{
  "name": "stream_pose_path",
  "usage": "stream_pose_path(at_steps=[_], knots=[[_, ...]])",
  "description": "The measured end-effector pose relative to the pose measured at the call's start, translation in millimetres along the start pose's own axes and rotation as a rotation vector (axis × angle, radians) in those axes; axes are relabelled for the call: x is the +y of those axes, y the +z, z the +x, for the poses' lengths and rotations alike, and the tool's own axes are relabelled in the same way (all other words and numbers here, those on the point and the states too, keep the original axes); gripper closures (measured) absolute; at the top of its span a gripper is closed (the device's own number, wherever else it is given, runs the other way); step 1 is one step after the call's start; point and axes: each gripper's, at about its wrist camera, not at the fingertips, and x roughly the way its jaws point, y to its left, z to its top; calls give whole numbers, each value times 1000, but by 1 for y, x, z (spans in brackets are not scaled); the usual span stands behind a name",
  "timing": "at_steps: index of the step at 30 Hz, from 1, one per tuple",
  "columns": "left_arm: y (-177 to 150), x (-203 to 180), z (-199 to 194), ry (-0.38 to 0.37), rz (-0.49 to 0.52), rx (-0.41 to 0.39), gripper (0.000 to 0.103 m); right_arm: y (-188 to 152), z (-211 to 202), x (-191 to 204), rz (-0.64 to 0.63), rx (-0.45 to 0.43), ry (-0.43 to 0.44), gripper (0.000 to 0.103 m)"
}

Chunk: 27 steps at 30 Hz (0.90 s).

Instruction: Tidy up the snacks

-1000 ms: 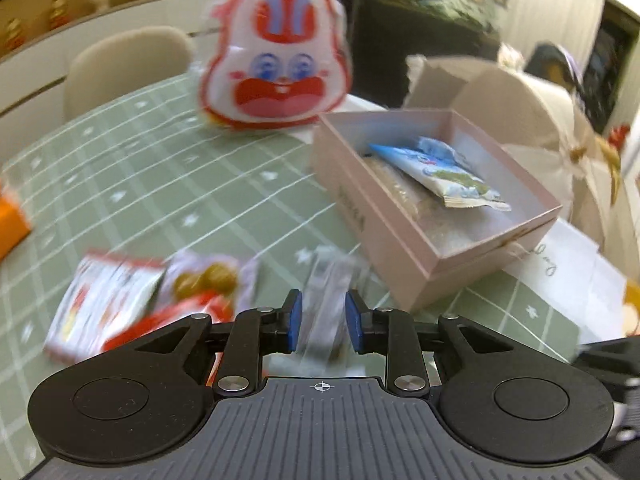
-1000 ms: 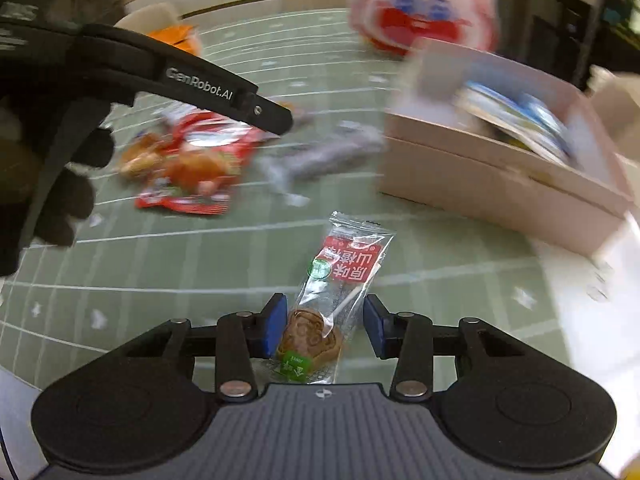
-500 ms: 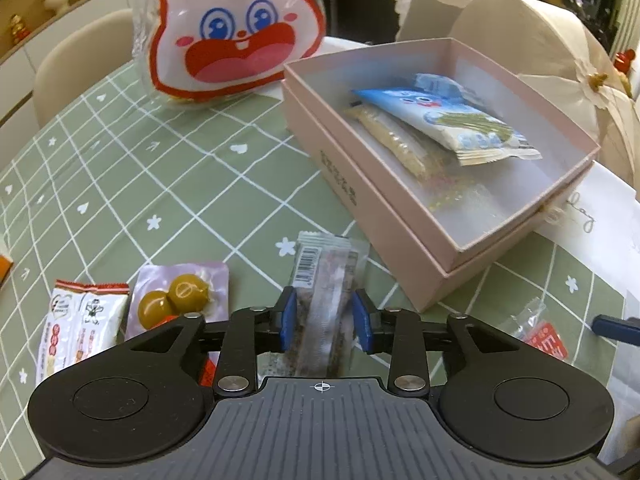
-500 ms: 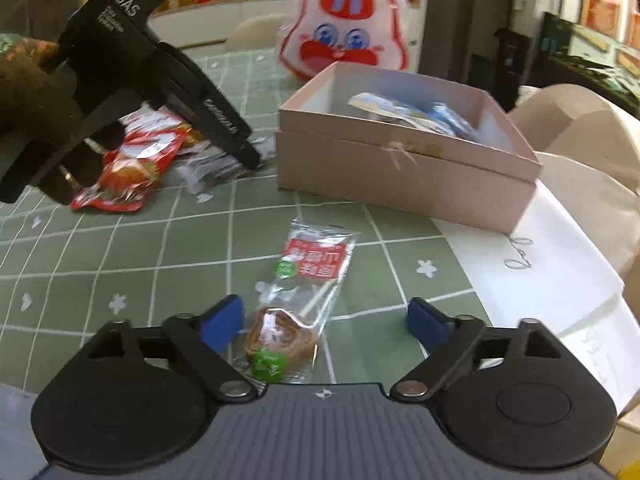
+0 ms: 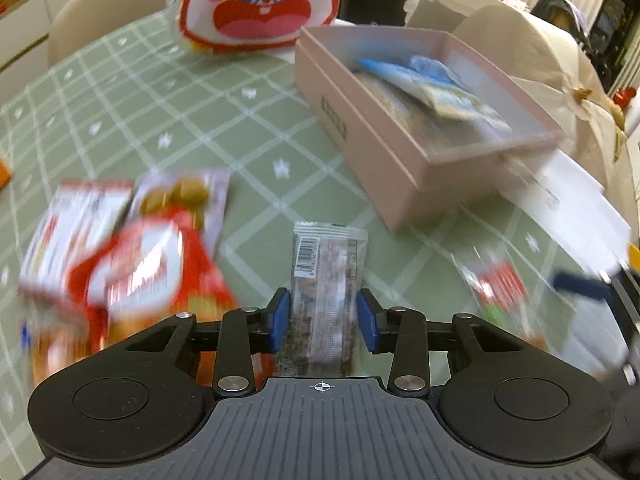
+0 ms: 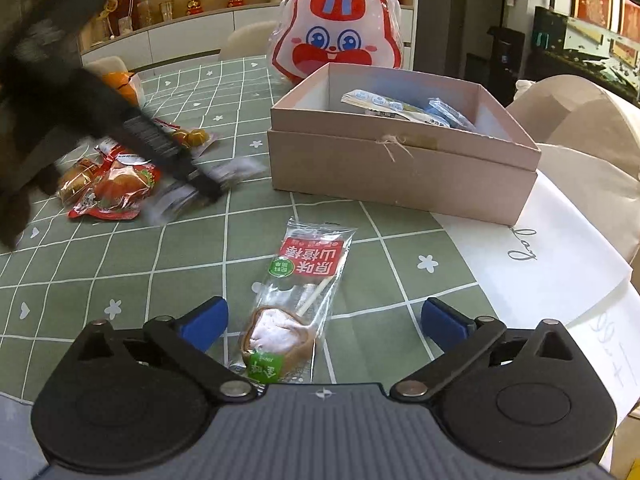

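Home dining room: tableclothed table, chair, figurine-lined sideboard.

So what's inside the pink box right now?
The pink box holds blue-and-white snack packets lying over a tan packet. Its near wall and the packets hide the rest of the floor.

Glossy plastic wrappers, matt cardboard box

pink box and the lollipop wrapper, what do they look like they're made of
Pink box: looks like stiff cardboard with a matte finish, going by its crisp straight walls, no shine, and a twine bow on the front. Lollipop wrapper: thin clear plastic film, glossy and crinkled; the stick and candy show through it, and it has a printed red label.
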Motion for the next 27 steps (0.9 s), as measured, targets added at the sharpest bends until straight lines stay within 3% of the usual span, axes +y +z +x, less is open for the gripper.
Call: stream_pose_path(at_steps=[6,10,14,20,23,25,27], knots=[[-59,-3,-39,19,-78,17,61,-1,-2,-1,2,14,2,0],[-85,-1,-53,47,-116,22,61,6,0,-2,-23,77,24,0],[-93,4,-58,34,-153,2,61,17,4,0,-5,152,16,0],[-94,-1,-57,43,-147,2,58,23,4,13,30,156,-7,11],[-94,2,-57,21,-172,5,57,26,0,23,10,149,-8,32],[-93,5,-57,13,-185,7,57,29,-2,30,-2,157,7,57],[-94,6,-58,4,-190,3,57,30,-6,36,-13,171,32,62]])
